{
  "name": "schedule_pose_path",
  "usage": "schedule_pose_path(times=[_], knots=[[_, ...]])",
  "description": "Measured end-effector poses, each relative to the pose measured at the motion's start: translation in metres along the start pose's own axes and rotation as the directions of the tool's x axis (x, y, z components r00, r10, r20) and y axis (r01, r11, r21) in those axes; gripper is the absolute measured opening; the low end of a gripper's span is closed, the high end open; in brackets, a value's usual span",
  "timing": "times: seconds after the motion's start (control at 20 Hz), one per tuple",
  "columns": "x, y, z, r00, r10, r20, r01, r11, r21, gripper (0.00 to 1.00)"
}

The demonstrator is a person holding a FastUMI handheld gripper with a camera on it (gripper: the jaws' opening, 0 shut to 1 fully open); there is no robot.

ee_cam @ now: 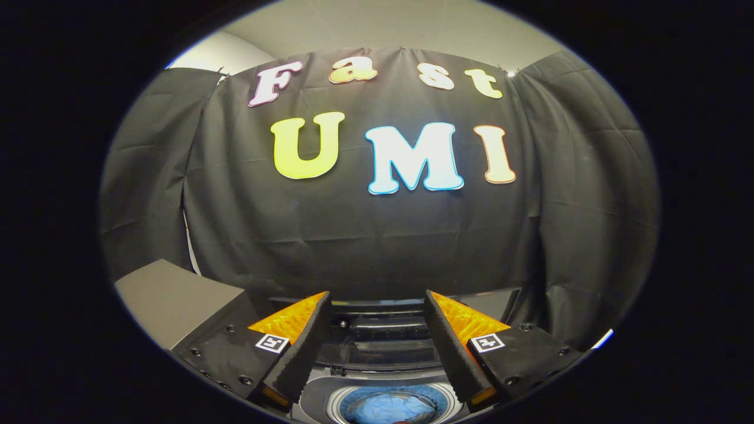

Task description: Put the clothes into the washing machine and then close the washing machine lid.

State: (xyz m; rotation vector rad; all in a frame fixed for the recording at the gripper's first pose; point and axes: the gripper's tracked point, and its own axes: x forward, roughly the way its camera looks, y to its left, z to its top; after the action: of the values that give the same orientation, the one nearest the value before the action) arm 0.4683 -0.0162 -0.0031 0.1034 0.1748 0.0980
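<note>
My gripper (pixel 377 300) is open, its two fingers spread wide with nothing between them. It hovers above the washing machine (pixel 377 344), whose dark top and back panel show between the fingers. Below, near the fingers' bases, the round drum opening (pixel 392 406) shows light blue clothes (pixel 389 408) lying inside. The lid (pixel 492 303) appears raised at the back, a dark panel beyond the right finger, though I cannot tell its exact position.
A grey flat surface (pixel 168 297) lies to the left beyond the left finger. The booth's black cloth wall (pixel 365 235) hangs close behind the machine.
</note>
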Motion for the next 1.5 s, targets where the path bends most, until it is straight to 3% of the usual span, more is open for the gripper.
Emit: schedule_pose_path(times=[1.0, 1.15, 1.5], knots=[[0.103, -0.013, -0.014, 0.996, -0.025, -0.090, 0.030, 0.998, 0.049, 0.96], [0.109, -0.016, -0.029, 0.990, -0.047, -0.134, 0.048, 0.999, 0.005, 0.96], [0.099, -0.014, -0.028, 0.996, -0.044, -0.077, 0.042, 0.999, -0.026, 0.97]])
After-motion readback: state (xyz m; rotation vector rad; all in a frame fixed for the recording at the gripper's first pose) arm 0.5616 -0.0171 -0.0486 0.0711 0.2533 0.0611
